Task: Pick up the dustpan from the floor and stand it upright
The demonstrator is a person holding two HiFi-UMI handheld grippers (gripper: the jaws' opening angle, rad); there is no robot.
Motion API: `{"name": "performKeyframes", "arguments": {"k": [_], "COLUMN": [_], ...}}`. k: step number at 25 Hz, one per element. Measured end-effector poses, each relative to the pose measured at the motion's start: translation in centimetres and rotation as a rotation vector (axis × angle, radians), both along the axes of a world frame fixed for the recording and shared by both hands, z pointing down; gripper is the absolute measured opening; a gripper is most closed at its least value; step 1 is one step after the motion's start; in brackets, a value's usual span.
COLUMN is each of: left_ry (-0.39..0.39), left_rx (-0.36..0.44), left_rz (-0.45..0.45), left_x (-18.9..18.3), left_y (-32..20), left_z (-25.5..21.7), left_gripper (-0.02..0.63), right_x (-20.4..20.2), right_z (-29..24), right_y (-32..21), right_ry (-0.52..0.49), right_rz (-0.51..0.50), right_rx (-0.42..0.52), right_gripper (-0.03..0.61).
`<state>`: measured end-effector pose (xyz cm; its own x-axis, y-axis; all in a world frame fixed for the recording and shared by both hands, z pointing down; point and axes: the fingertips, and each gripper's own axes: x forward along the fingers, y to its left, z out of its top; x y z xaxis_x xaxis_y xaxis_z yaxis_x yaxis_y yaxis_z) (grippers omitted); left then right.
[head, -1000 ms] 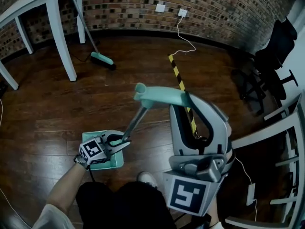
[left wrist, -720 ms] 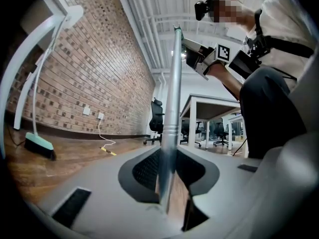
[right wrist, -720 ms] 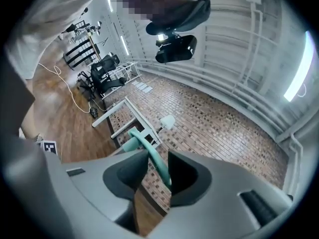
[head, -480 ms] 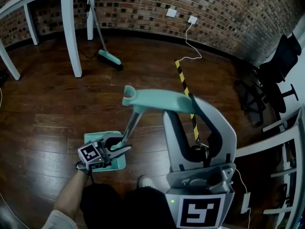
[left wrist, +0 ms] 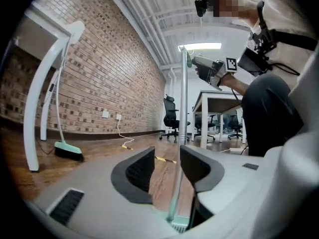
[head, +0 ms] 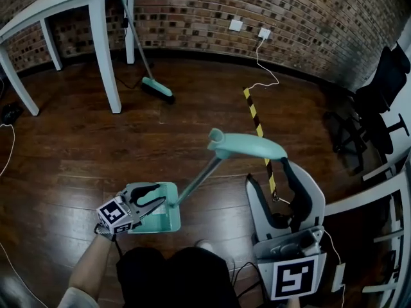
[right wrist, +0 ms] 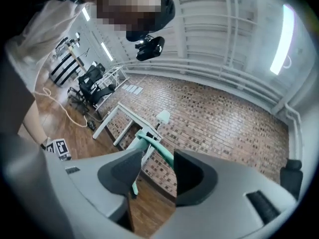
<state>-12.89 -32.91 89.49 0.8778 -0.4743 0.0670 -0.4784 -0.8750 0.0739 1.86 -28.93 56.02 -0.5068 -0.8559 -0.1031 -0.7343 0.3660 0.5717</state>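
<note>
The teal dustpan point(head: 164, 218) stands on the wood floor, its pole rising to a teal handle point(head: 249, 145). My left gripper point(head: 154, 199) is low by the pan, level with the floor. The pole point(left wrist: 181, 133) runs up between its opening jaws, close to the right pad, and neither pad presses on it. My right gripper point(head: 273, 178) is below and right of the handle, apart from it, its jaws opening with nothing between them. In the right gripper view the handle point(right wrist: 155, 147) shows beyond the fingertips of the right gripper point(right wrist: 157, 171).
A teal broom point(head: 157, 87) leans at the brick wall beside a white table point(head: 103, 37). A yellow-black tape strip point(head: 257, 124) crosses the floor. Black office chairs point(head: 379, 101) and a white frame point(head: 385, 191) stand at the right; a cable point(head: 263, 63) hangs from a wall socket.
The right gripper has let go of the handle and drawn back toward the person. The left jaws have widened round the pole and that hand has shifted left. The dustpan stands free.
</note>
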Motion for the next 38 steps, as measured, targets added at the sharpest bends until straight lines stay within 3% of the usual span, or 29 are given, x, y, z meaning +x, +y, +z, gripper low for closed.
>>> {"name": "performKeyframes", "arguments": {"k": [2,7,13,14,15,16,23,26,30,33,38], "left_ry": [-0.02,-0.009,0.042,0.057,0.067,0.069,0.042,0.055,0.05,0.048,0.047], "left_rx": [0.001,-0.044,-0.115,-0.132,-0.145,-0.147,-0.013,0.048,0.127,0.165,0.14], "left_rz": [-0.068,-0.248,-0.407,-0.438,-0.463,-0.478,-0.514,-0.49,-0.482,-0.471,-0.447], "left_x": [-1.5,-4.5,-6.1,-6.6,-6.9,-7.1,-7.4,-7.8,-8.4,-8.7,-7.6], "left_y": [-0.6,-1.4,-0.6,-0.5,-0.2,0.1,1.7,3.5,7.3,10.1,15.0], "left_z": [-1.9,-10.6,-24.6,-27.0,-29.4,-31.9,-52.1,-60.8,-69.8,-73.5,-74.4], "left_gripper": [0.171,0.035,0.009,0.011,0.011,0.011,0.006,0.007,0.008,0.008,0.006], "right_x": [0.7,1.2,0.5,0.8,1.0,1.2,0.5,0.1,-0.5,-0.5,0.8], "right_z": [-0.4,-1.9,-6.2,-7.5,-9.0,-10.9,-26.4,-32.9,-38.6,-41.5,-42.0], "right_y": [-0.6,-2.3,-2.6,-2.6,-2.7,-2.8,-3.2,-1.6,2.7,5.2,9.9], "right_ry": [-0.081,-0.146,-0.217,-0.256,-0.305,-0.347,-0.425,-0.437,-0.439,-0.452,-0.435], "right_rz": [-0.028,-0.107,-0.206,-0.197,-0.187,-0.185,-0.155,-0.143,-0.131,-0.117,-0.097], "right_rx": [-0.041,-0.162,-0.362,-0.384,-0.403,-0.415,-0.388,-0.336,-0.348,-0.337,-0.359], "right_gripper": [0.209,0.207,0.21,0.148,-0.015,-0.012,-0.014,-0.014,-0.014,-0.014,-0.012]}}
